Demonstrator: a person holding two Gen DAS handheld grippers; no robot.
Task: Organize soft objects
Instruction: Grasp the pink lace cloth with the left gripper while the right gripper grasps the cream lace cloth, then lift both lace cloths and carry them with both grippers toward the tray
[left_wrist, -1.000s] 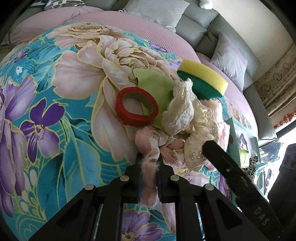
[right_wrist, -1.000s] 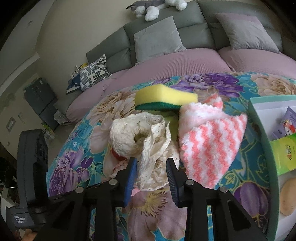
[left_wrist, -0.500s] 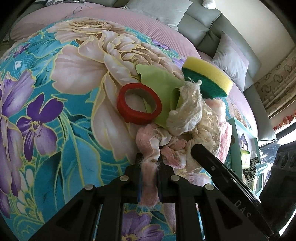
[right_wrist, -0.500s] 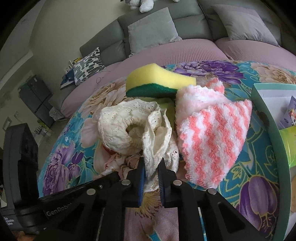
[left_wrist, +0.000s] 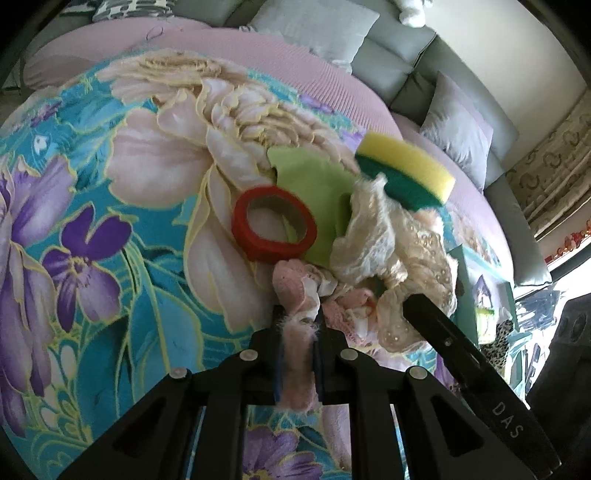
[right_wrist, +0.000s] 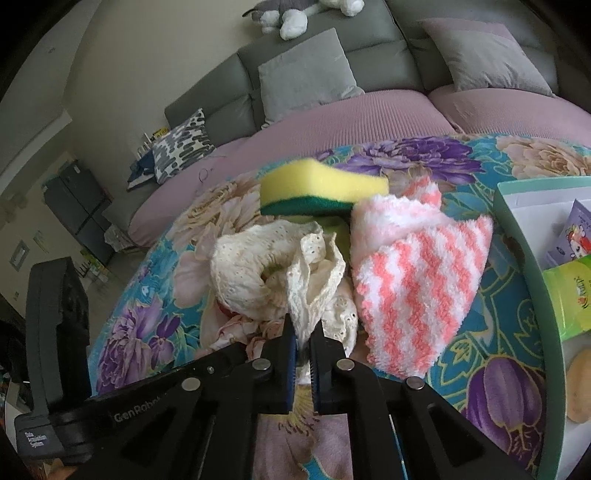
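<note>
A heap of soft things lies on the flowered cloth. My left gripper (left_wrist: 298, 325) is shut on a pink fuzzy cloth (left_wrist: 295, 280) at the heap's near edge. My right gripper (right_wrist: 303, 332) is shut on a fold of the cream lace cloth (right_wrist: 317, 273), which bunches up in the heap's middle (left_wrist: 384, 240). A yellow and green sponge (right_wrist: 321, 192) rests on top at the back (left_wrist: 406, 173). A pink and white striped fluffy cloth (right_wrist: 417, 284) lies to the right. A light green cloth (left_wrist: 314, 184) is partly hidden under the lace.
A red tape ring (left_wrist: 273, 229) sits left of the heap. A green-rimmed tray (right_wrist: 524, 258) with packets stands at the right. The right gripper's arm (left_wrist: 469, 358) crosses the left wrist view. Behind are a pink-covered sofa (right_wrist: 369, 118) and grey cushions (right_wrist: 306, 74).
My right gripper's jaws came together on the cream lace cloth and pulled a fold of it upward. The sponge shifted slightly. The left gripper kept its hold on the pink cloth.
</note>
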